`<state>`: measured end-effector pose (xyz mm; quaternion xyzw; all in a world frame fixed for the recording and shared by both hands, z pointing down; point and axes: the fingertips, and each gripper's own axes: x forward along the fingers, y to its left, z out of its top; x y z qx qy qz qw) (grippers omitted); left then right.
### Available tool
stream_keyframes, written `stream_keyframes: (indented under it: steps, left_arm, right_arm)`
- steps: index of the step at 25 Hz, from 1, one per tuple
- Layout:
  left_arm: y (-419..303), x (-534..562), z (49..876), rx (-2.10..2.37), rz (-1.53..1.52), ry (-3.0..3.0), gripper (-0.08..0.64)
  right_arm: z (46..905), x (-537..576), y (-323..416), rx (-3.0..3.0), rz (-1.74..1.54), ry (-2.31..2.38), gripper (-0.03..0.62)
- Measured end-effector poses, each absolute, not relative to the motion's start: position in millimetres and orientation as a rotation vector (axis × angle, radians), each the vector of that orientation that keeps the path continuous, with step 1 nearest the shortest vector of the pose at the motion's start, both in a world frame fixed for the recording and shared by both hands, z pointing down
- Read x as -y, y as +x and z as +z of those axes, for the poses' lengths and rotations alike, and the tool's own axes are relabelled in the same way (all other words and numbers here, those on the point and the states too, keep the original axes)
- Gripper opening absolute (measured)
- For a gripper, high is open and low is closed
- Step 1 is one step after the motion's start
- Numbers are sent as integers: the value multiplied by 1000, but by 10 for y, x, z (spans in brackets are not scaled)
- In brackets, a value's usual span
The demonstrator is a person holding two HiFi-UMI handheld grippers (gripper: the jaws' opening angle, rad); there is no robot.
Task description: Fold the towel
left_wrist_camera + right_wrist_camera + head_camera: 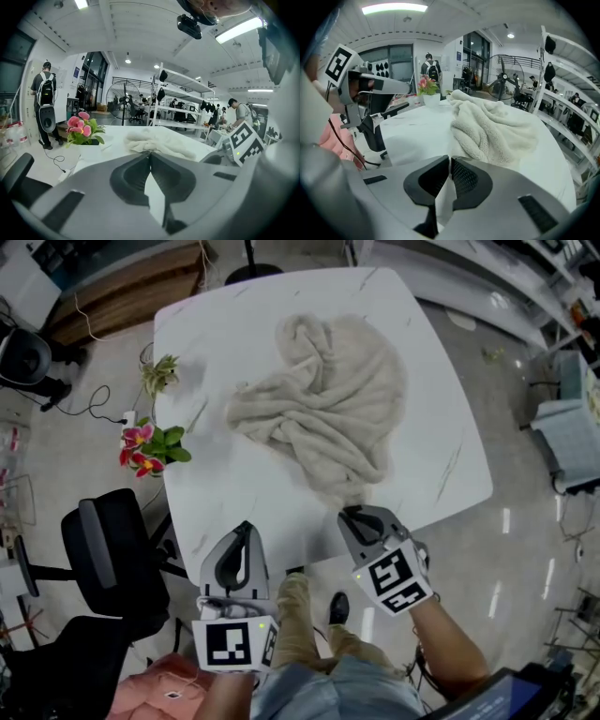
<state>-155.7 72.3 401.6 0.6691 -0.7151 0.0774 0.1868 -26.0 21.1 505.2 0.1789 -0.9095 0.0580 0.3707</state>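
A crumpled cream towel [323, 399] lies in a heap on the white table [216, 493], more toward the far right. One narrow corner of it trails to the near edge. My right gripper [349, 512] meets that corner, its jaws closed to a thin slit on the towel's edge [461, 150]. The rest of the towel [497, 126] bulks just beyond the right gripper [450, 158]. My left gripper [244, 526] is shut and empty over the table's near edge, left of the towel corner. In the left gripper view the towel [159, 143] lies ahead of the left gripper [150, 153].
Pink flowers in a pot [150, 448] and a small green plant [159, 373] stand by the table's left edge. A black office chair [112, 559] is on the floor at the near left. Shelving [183, 103] and people stand far behind the table.
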Motion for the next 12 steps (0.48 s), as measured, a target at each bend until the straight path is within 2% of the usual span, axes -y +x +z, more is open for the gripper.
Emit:
stream_keyframes:
  steps: [12]
  left_arm:
    - [-1008,-1332,3954,2039,209,1862,9]
  right_arm:
    - [4687,-1116,204,2421,34,353,34]
